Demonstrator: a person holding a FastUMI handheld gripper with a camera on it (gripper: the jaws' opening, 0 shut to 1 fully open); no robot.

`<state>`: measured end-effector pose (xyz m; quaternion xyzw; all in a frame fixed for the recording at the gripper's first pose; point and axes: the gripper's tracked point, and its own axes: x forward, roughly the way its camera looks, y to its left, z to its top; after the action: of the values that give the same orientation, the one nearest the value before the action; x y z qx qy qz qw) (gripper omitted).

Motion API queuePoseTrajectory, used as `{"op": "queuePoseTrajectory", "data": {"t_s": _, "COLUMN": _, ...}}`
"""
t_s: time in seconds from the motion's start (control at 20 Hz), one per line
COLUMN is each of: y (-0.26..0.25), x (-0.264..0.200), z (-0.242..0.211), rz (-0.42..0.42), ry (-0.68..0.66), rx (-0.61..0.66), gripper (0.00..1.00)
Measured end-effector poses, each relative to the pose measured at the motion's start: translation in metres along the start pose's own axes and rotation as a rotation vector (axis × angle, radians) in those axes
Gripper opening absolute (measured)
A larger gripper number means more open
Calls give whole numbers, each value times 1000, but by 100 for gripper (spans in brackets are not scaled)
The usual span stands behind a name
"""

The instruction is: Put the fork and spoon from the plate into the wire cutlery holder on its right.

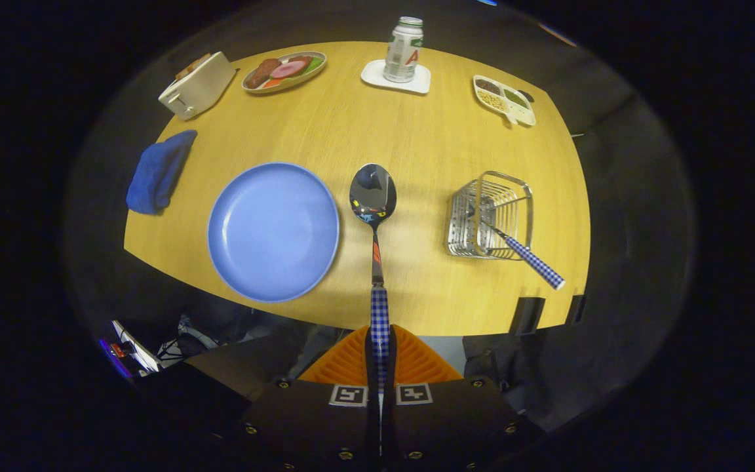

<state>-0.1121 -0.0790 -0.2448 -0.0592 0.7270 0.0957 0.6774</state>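
Note:
My gripper [379, 354] is shut on the checked blue-and-white handle of the spoon [373, 196]. The spoon points straight ahead, its shiny bowl held above the wooden table between the plate and the holder. The blue plate [273, 231] lies empty to the left of the spoon. To the right stands the wire cutlery holder [490, 215]. The fork [527, 255] rests inside it, with its checked handle sticking out toward the table's near right edge.
A folded blue cloth [158, 172] lies left of the plate. Along the far side stand a white toaster [197, 85], a dish of food [284, 71], a can on a white coaster [404, 49] and a divided snack tray [504, 99]. The table's near edge [351, 321] is just ahead of the fingers.

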Motion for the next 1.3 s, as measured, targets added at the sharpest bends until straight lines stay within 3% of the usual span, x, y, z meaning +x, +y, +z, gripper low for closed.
{"op": "queuePoseTrajectory", "data": {"t_s": 0.65, "y": -103, "x": -4, "z": -6, "rz": -87, "ry": 166, "rx": -1, "gripper": 2}}
{"op": "queuePoseTrajectory", "data": {"t_s": 1.3, "y": -121, "x": 26, "z": 17, "rz": -118, "ry": 345, "rx": -47, "gripper": 2}}
